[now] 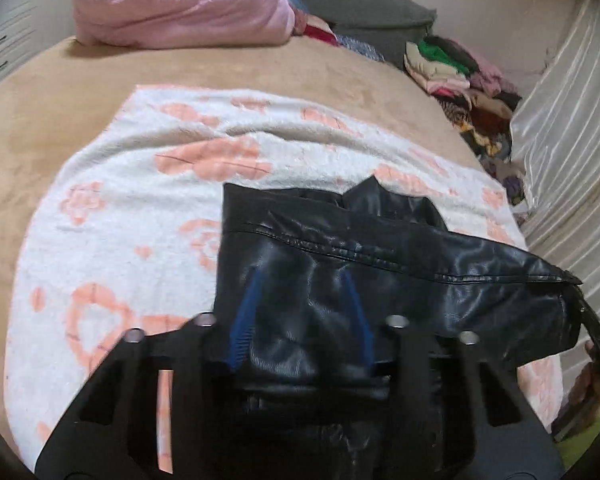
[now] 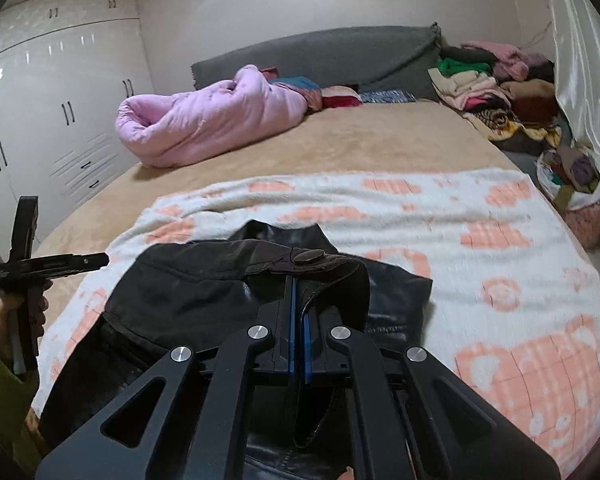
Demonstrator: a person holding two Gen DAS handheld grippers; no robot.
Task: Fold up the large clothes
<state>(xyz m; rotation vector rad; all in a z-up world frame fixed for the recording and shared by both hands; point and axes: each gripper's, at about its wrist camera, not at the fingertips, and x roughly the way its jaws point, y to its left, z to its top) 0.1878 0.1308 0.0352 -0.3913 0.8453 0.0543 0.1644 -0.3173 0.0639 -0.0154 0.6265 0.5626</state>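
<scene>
A black leather jacket (image 1: 340, 264) lies on a white blanket with peach flowers (image 1: 140, 184) spread over the bed. My left gripper (image 1: 302, 280) is open, its blue-padded fingers (image 1: 244, 316) spread just above the jacket's body. My right gripper (image 2: 299, 292) is shut on a strap tab of the black leather jacket (image 2: 204, 292), near a round snap button (image 2: 310, 257), and lifts that part. In the left wrist view the sleeve end with its strap (image 1: 572, 292) is raised at the right. The left gripper also shows in the right wrist view (image 2: 100, 258), at the far left.
The tan bed cover (image 2: 380, 140) carries a rolled pink quilt (image 2: 204, 120) at the far end. A grey headboard (image 2: 320, 52) stands behind it. A heap of mixed clothes (image 2: 496, 80) sits at the far right beside a shiny white curtain (image 2: 580, 60). White wardrobes (image 2: 60, 100) stand left.
</scene>
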